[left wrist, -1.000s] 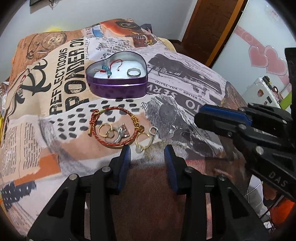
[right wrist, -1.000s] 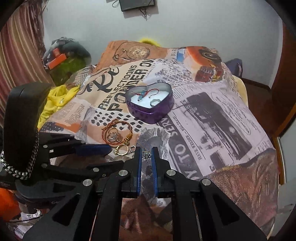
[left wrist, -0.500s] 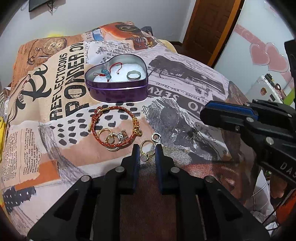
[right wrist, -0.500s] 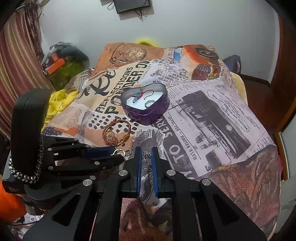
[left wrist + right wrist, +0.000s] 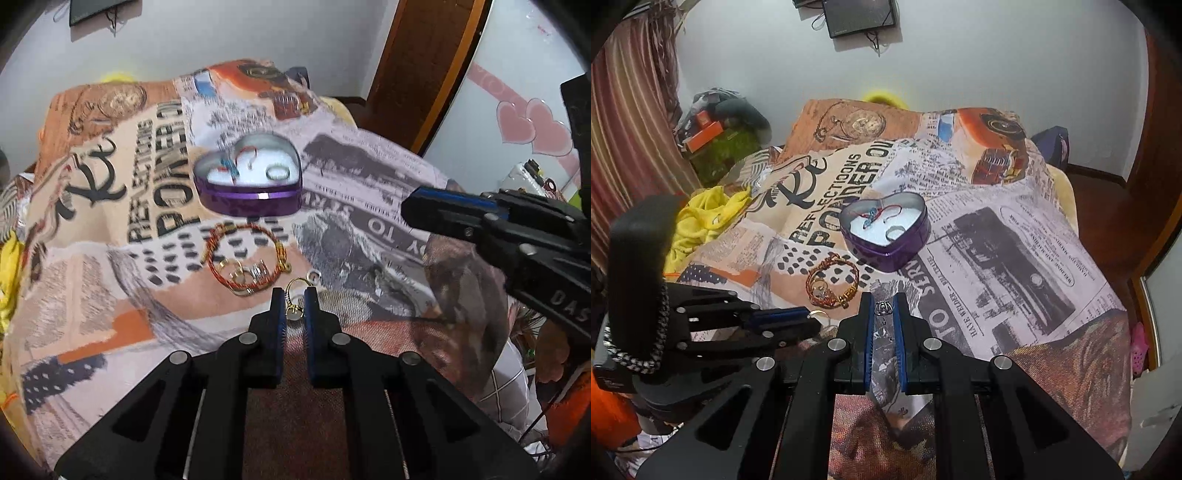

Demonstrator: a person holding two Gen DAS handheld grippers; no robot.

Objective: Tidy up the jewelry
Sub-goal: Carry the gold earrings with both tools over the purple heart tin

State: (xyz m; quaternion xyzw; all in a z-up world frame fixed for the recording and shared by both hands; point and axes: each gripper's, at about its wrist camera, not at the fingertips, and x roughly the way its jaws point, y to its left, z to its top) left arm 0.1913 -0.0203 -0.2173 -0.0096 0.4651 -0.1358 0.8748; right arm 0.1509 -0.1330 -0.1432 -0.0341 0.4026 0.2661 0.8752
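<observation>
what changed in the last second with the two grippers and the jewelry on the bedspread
The left gripper closed from open onto the gold ring lying beside the red-and-gold braided bracelet. The right gripper stayed shut on its small silver charm. The purple heart-shaped tin kept its place.

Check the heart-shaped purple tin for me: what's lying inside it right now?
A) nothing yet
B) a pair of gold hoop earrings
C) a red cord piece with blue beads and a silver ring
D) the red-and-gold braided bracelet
C: the heart-shaped purple tin shows a red cord piece with blue beads and a silver ring on its white lining.
</observation>
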